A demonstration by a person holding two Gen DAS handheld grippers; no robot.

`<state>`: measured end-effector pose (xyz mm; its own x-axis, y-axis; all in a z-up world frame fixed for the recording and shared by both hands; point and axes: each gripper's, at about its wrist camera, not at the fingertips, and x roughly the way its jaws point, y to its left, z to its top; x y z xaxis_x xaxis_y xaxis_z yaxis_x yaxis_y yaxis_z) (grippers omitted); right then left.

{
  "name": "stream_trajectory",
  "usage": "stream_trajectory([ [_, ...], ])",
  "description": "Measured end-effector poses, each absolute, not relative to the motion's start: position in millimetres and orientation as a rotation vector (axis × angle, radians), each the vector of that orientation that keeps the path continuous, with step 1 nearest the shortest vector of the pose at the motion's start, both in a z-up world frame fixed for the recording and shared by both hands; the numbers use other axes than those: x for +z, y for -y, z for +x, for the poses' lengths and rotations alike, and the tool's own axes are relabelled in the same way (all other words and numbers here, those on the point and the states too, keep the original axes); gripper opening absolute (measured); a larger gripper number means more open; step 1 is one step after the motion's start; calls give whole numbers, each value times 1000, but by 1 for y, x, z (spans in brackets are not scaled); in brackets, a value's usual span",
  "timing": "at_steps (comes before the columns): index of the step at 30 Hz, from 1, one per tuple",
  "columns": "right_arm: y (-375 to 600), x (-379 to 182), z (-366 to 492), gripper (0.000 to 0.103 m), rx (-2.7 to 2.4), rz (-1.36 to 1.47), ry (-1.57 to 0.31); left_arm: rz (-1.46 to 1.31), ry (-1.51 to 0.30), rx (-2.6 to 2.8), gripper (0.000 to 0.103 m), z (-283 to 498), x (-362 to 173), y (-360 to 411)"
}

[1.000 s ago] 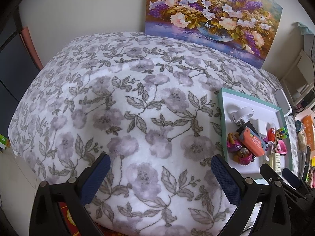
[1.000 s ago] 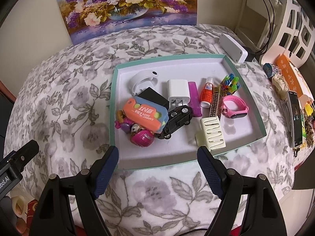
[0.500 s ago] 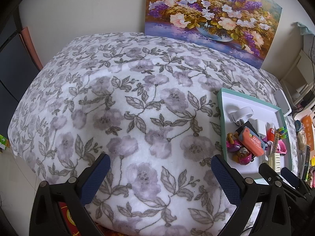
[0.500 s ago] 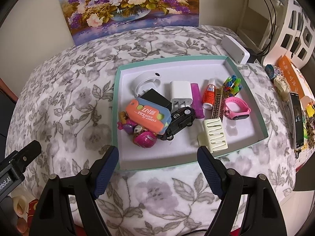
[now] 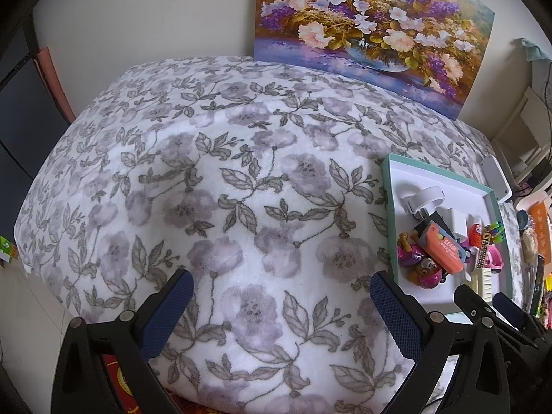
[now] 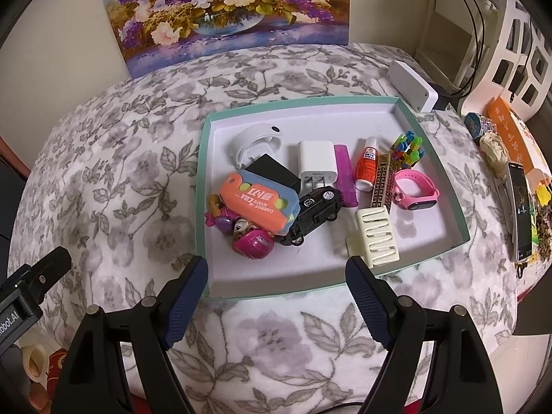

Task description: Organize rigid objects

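A teal-rimmed white tray (image 6: 431,158) (image 5: 388,207) lies on the floral blanket and holds several small items: an orange-and-blue case (image 6: 258,203) (image 5: 443,245), a black toy car (image 6: 315,212), a white charger (image 6: 316,160), a cream hair claw (image 6: 376,236), a pink wristband (image 6: 415,193), a glue bottle (image 6: 368,164) and pink toys (image 6: 250,245). My right gripper (image 6: 277,276) hangs open at the tray's near edge, holding nothing. My left gripper (image 5: 281,291) is open over bare blanket, left of the tray.
A flower painting (image 5: 372,31) leans on the back wall. A white box (image 6: 412,86) lies behind the tray. A phone (image 6: 521,210), an orange packet (image 6: 510,131) and clutter sit at the right edge. White shelving (image 6: 517,51) stands further right.
The right gripper has drawn slightly closer to the tray, which now sits a bit lower and larger in its view. The left gripper has barely moved. Both stayed open.
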<state>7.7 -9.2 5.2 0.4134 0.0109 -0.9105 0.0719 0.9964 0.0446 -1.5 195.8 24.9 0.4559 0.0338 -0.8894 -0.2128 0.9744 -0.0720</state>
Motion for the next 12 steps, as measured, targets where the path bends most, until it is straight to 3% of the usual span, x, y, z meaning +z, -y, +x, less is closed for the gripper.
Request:
stream_trajectory([
  [12,9,5,6,83,-47,77,-1144,-182,-1089,152,103,-1,24,-196],
])
